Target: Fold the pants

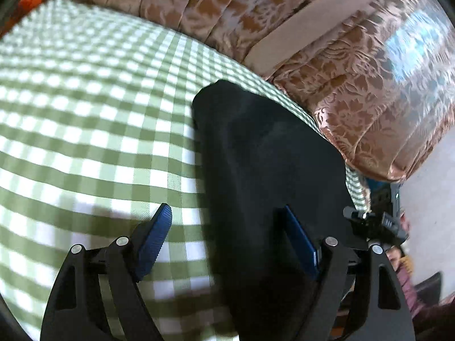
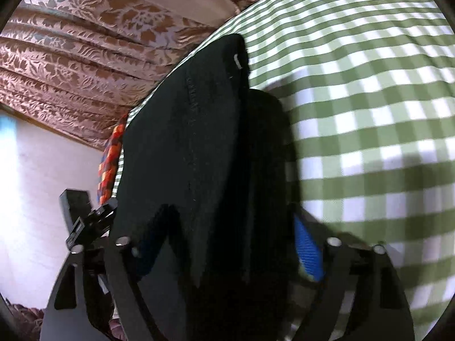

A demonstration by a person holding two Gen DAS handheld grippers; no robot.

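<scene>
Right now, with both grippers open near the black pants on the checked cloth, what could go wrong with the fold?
1. The pants lie close to the edge of the checked cloth, next to the curtain; a pull that way could drag them off.
2. The left gripper has one finger over bare cloth, so closing may pinch the cloth too.
3. In the right wrist view the right gripper straddles stacked layers; it may catch only some, and the fold could open.
</scene>
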